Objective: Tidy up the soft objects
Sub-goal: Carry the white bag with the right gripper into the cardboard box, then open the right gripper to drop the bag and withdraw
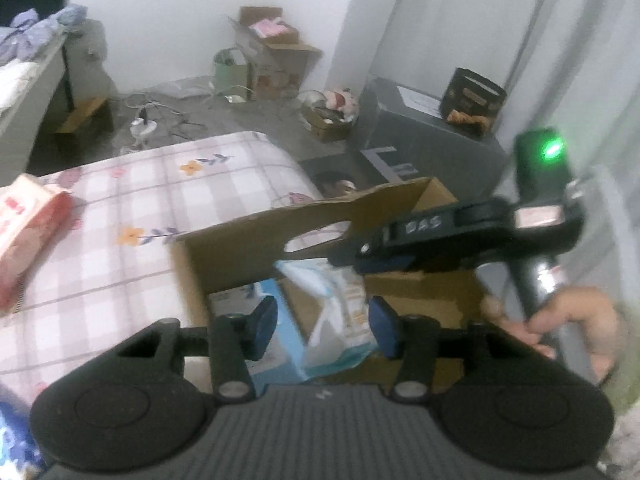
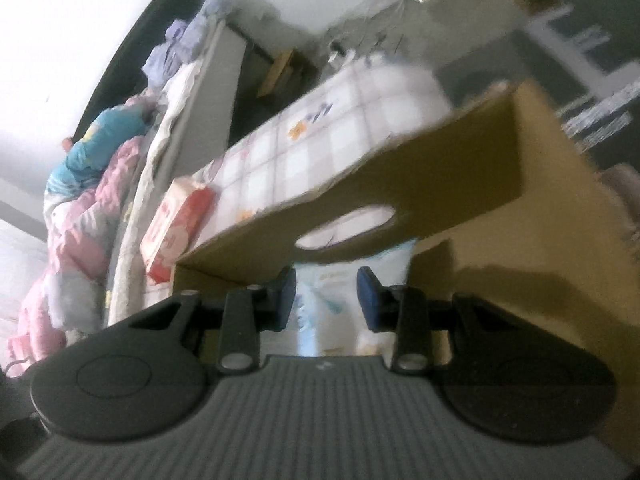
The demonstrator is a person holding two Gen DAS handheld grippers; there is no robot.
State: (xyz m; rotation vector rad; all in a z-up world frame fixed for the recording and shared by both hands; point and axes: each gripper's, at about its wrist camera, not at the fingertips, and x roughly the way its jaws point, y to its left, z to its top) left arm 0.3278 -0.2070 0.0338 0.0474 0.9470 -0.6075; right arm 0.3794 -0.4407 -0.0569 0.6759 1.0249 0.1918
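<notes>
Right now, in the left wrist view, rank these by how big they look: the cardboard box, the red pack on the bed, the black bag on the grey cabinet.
1. cardboard box, largest, though it is also nearest the camera.
2. red pack, partly cut off by the frame edge.
3. black bag, smallest, but farthest away, so its true size is unsure.

Cardboard box (image 1: 240, 256), ahead of hand-held gripper: 1; soft packs (image 1: 340, 312) inside: 2; red pack (image 1: 28, 232) on bed, left: 1
</notes>
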